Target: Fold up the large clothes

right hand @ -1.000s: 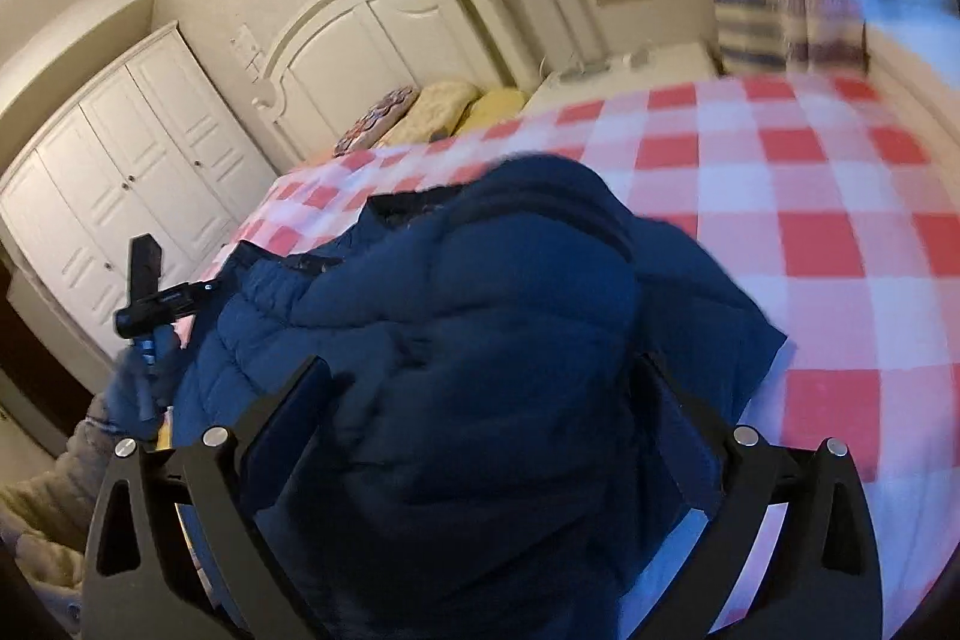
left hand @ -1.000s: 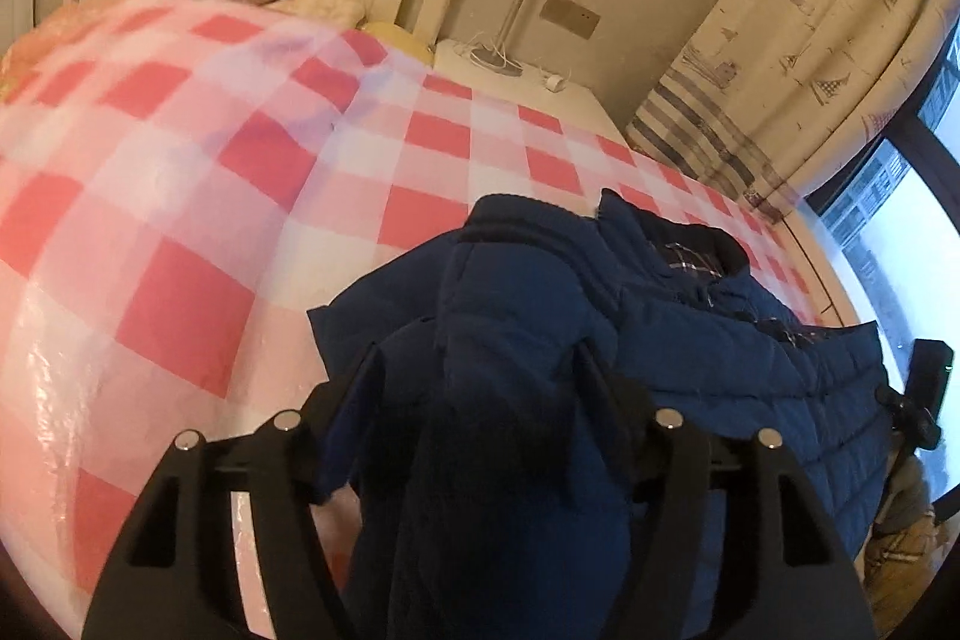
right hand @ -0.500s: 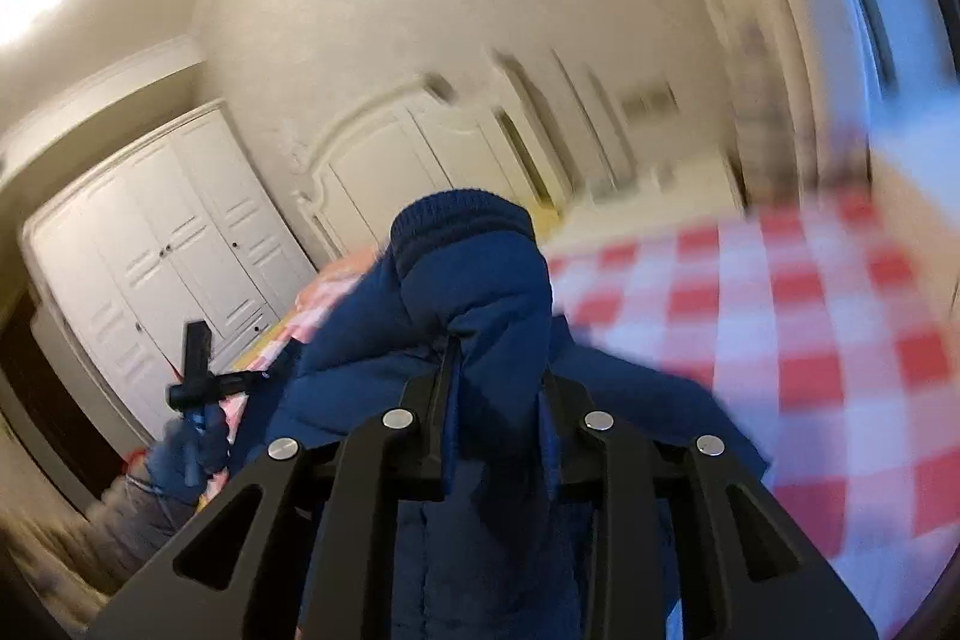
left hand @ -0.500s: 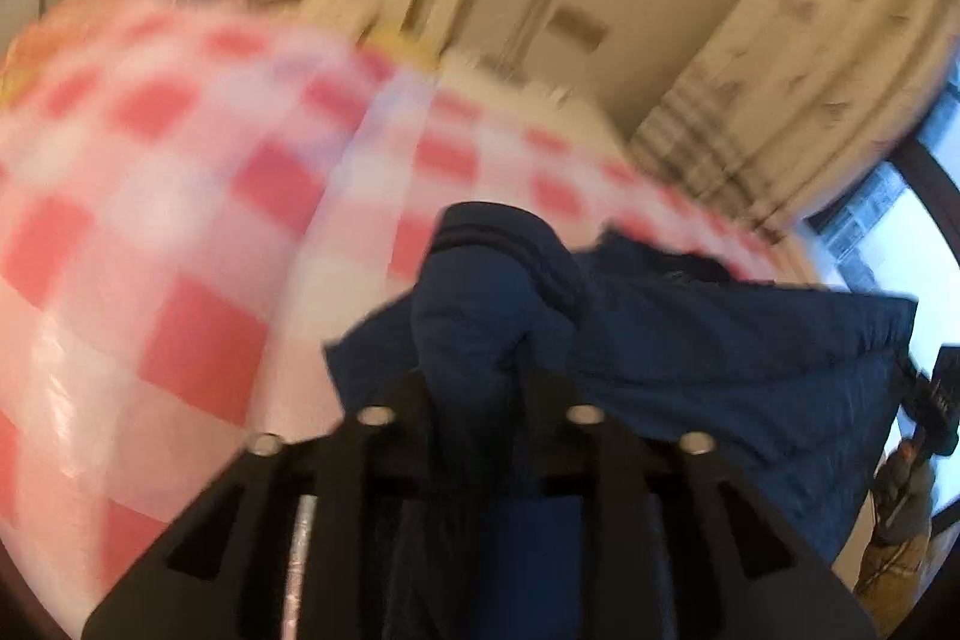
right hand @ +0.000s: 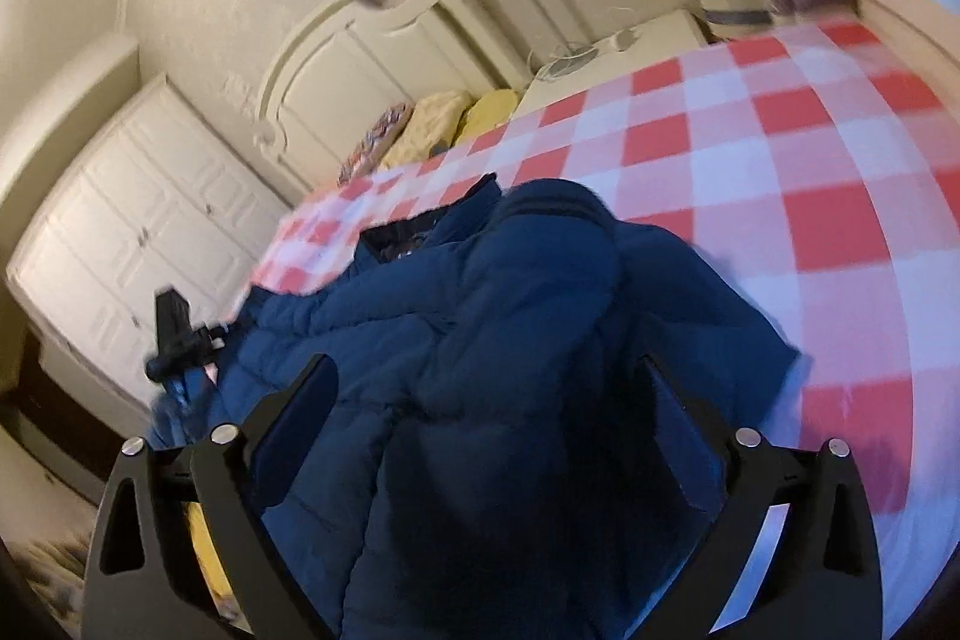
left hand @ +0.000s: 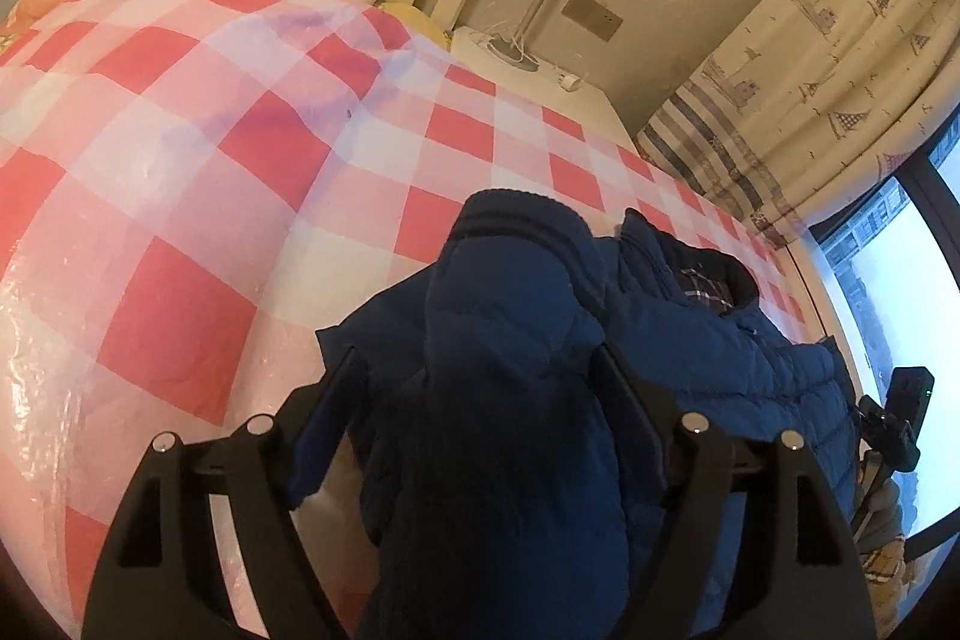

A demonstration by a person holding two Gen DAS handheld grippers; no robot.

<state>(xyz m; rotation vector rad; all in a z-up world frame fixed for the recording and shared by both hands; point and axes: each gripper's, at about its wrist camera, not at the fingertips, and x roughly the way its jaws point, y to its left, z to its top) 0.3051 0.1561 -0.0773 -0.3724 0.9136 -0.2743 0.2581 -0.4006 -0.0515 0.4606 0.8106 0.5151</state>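
Navy padded jacket point(left hand: 708, 340) is lying on the checked bed point(left hand: 180, 172). Left gripper point(left hand: 474, 376) and right gripper point(right hand: 486, 388) fingers are opening, each straddling a sleeve, not pinching.

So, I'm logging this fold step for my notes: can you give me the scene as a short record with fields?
garment: dark blue quilted puffer jacket, lying bunched on the bed
surface: red and white checked bedspread
left gripper: jaws opening, a jacket sleeve between them
right gripper: jaws opening, padded jacket fabric between them
backdrop: white carved headboard, white panelled wardrobe, patterned curtain
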